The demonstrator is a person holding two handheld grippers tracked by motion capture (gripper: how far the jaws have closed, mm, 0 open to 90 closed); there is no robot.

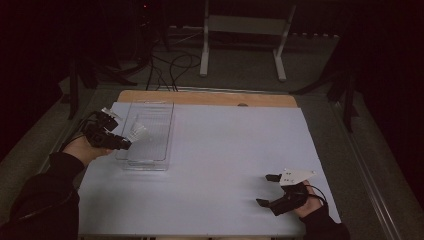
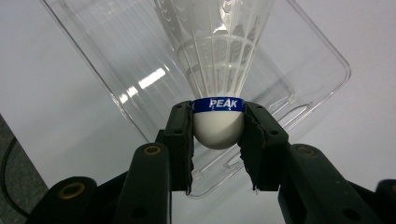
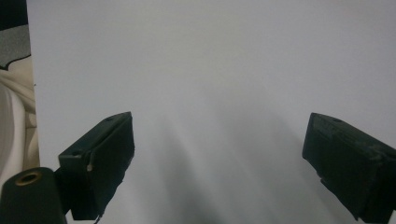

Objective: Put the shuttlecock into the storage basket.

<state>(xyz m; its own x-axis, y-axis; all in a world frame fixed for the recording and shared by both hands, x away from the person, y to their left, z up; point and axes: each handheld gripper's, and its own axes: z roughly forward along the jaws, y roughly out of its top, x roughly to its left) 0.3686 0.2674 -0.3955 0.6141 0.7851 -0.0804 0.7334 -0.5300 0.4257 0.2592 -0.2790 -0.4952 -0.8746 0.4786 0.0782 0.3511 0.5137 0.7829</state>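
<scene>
Over by the left edge of the bench, the left gripper is clamped on a shuttlecock, holding it over the left wall of a clear plastic bin that stands near the bench's far-left corner. From above, the shuttlecock is little more than a pale blur past the black jaws, pointing right and toward the bin's inside. The left gripper view tells much more: the two pads press on either side of the rounded white cork base of the shuttlecock, just under a blue band printed PEAK, and the feather skirt fans away from the camera over the clear plastic bin, whose rounded corner and rim sit below it on the white sheet. The left hand comes in from the bench's left edge, dark sleeve behind it, with the gripper tipped toward the bin.

Toward the near-right corner, the right gripper lies low over the sheet, its jaws standing well apart with nothing between them, grey three-cornered plate on top, pointing left. The right hand sits behind it near the front edge. In the right gripper view, the right gripper looks across bare white sheet between its two black pads, and a strip of the bench's edge shows at the far left of that picture.
</scene>
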